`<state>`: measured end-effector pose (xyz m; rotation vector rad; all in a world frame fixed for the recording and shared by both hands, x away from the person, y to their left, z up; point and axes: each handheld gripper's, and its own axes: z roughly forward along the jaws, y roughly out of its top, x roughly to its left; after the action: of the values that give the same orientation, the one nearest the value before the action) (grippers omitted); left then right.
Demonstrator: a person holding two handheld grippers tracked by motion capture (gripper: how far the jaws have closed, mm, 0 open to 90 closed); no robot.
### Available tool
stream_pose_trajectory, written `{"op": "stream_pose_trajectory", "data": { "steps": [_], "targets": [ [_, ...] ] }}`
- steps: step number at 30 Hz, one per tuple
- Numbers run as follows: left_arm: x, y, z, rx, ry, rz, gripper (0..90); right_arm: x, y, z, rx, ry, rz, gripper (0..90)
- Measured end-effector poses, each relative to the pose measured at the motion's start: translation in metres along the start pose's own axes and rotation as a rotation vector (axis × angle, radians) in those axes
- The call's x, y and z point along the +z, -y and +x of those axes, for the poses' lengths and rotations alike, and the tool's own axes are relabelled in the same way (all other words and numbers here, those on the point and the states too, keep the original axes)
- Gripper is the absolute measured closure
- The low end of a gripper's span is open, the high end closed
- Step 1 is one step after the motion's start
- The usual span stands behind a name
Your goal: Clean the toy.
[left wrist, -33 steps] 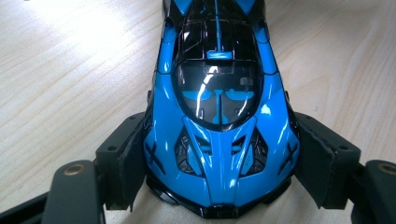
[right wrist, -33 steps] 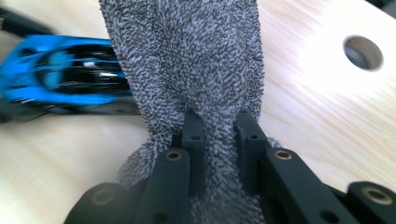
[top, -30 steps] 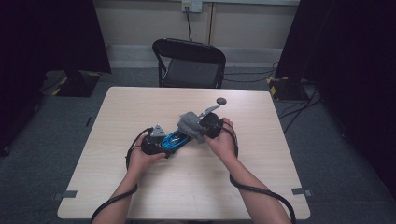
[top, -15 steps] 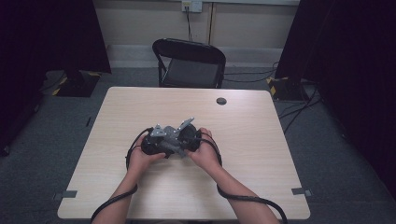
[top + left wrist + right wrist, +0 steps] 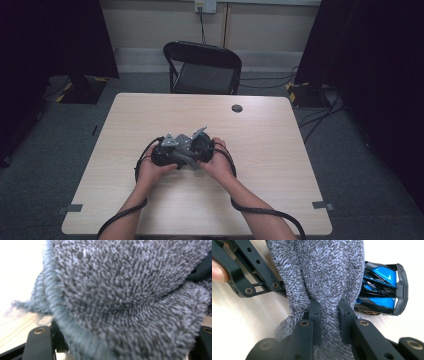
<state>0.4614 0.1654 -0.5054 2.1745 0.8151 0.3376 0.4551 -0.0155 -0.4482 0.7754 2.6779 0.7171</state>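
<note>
On the pale wooden table (image 5: 280, 150), with a black folding chair (image 5: 202, 67) behind it and a small dark disc (image 5: 237, 108) well apart near the far edge, the person's two hands meet just left of the middle, each working a gripper. Between them sits a blue and black toy car (image 5: 384, 290), held by the left gripper (image 5: 172, 152), whose jaws stand spread wide around it; I judge it gripped from the right gripper view, where black linkage reaches in under the cloth, though the pads themselves are hidden. Over the car lies a grey terry cloth (image 5: 322, 272), draped so that only the car's tail end peeks out at the right of that view. In the left gripper view the same cloth (image 5: 125, 297) hangs just before the lens. The right gripper (image 5: 329, 308) has its jaws pressed together on a fold of the cloth.

The step in hand looks like wiping the car with the cloth. To do it well, the left gripper should hold the car steady and low on the table, while the right gripper draws the pinched fold along the body in short strokes, pressing lightly. The pinch should stay deep in the pile so the cloth does not slip free, and the loose edge should be kept clear of the spoiler.
</note>
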Motion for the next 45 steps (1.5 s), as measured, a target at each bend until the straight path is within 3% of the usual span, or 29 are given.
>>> {"op": "stream_pose_trajectory", "data": {
  "steps": [6,19,36,45],
  "targets": [
    [0.000,0.000,0.000,0.006,0.001,0.005,25.8,-0.002,0.001,-0.007,0.018,0.013,0.005,76.7],
    [0.000,0.000,0.000,0.001,0.004,0.001,25.8,-0.008,0.002,-0.041,0.106,0.046,0.025,76.6],
    [0.000,0.000,0.000,0.002,0.005,0.001,25.8,-0.007,-0.001,-0.063,0.152,0.112,0.069,76.7],
    [0.000,0.000,0.000,0.001,0.005,0.001,25.8,-0.010,0.005,-0.073,0.187,0.111,0.065,76.8]
  ]
}}
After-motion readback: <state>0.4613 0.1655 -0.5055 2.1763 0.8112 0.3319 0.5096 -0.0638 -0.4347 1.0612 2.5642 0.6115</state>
